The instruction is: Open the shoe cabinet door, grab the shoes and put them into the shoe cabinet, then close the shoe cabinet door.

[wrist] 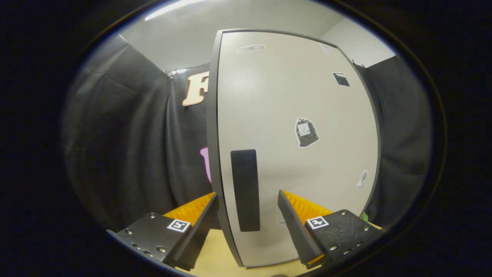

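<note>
In the gripper view, the tall pale-grey shoe cabinet door [292,127] with a dark edge stands close ahead, upright and seemingly shut. Its black upright rectangular handle [245,190] sits near the door's left edge, between the two fingers. The gripper [248,196] is spread wide, its fingers either side of the handle, not pressing it. A black bag-shaped sticker [306,132] lies to the right, mid-door.

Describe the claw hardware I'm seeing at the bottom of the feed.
The claw has two wedge-shaped fingers tapering forward, ribbed on their inner faces. Each sits on a dark blocky mount studded with small silver screws and carries a square black-and-white tag.
</note>
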